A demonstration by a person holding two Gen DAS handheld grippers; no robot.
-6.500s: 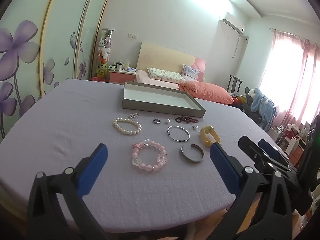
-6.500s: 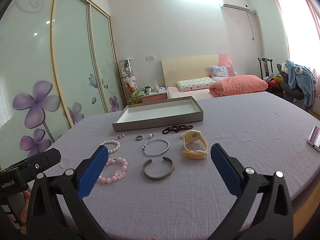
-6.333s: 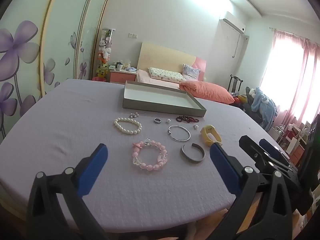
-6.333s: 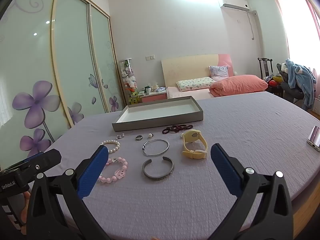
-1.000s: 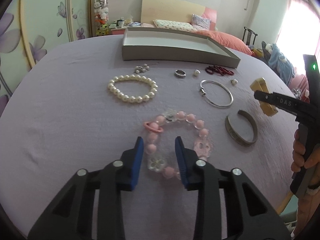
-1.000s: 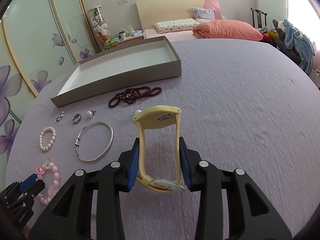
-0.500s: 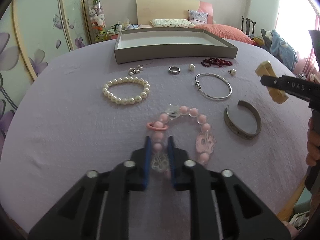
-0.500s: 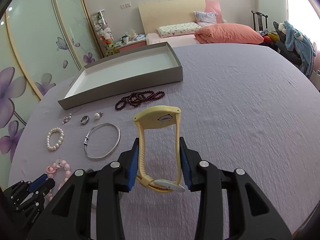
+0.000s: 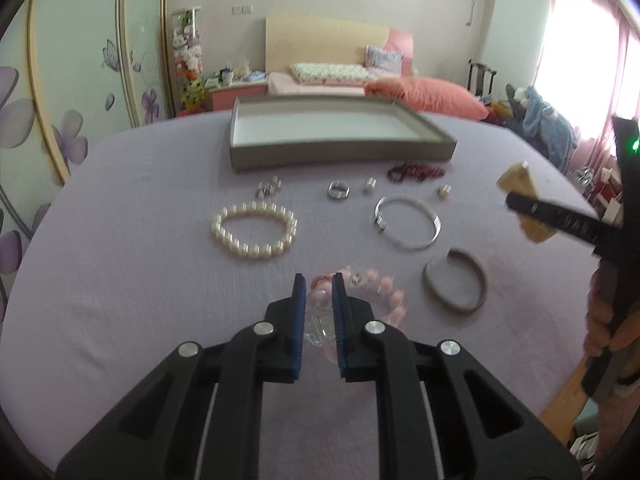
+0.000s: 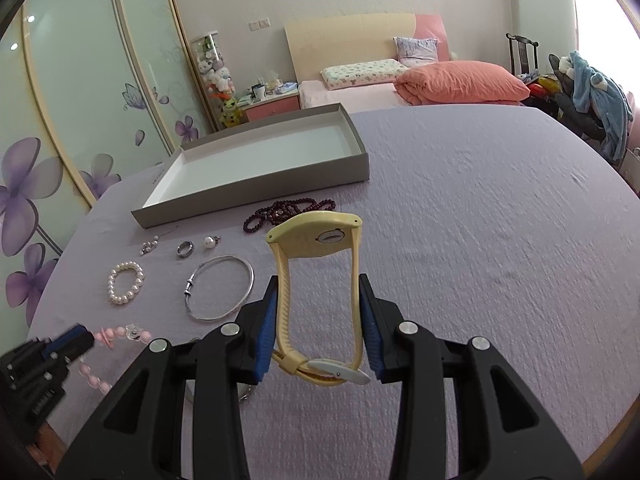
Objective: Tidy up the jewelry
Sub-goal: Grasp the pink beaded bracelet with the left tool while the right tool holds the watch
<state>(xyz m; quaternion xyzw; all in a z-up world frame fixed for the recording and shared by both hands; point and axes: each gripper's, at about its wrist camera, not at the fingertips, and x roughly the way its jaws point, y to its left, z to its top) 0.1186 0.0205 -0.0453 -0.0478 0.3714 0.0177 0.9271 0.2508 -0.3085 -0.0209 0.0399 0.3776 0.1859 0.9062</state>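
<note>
I see the round table under its lilac textured cloth [image 10: 480, 240] filling both wrist views. At its far side sits the shallow grey cardboard tray with a white floor [image 10: 256, 160], and I can see nothing lying inside it. My right gripper [image 10: 318, 306] has its blue-padded jaws closed partway on the pale yellow rubber-strapped watch [image 10: 316, 236], one pad against each side of the strap loop, with the watch raised above the cloth and its face pointing away from me. My left gripper [image 9: 319, 292] has its jaws nearly together, pinching the pink and clear beaded bracelet [image 9: 380, 288] by a bead at its near-left edge; the rest of that bracelet trails to the right, blurred, and I cannot tell whether it touches the cloth. Loose on the cloth between me and the tray, I see the dull grey open cuff bangle [image 9: 456, 284] just right of the pink beads, the thin silver wire bangle [image 9: 408, 222] beyond it, and the white pearl bracelet [image 9: 254, 230] to the left. Close to the tray's front wall lies the dark red bead strand [image 10: 288, 210]. Smaller still are the silver band ring [image 10: 185, 249], the single pearl stud [image 10: 209, 242] beside it, and a small pearl-cluster earring [image 10: 149, 246] further left
</note>
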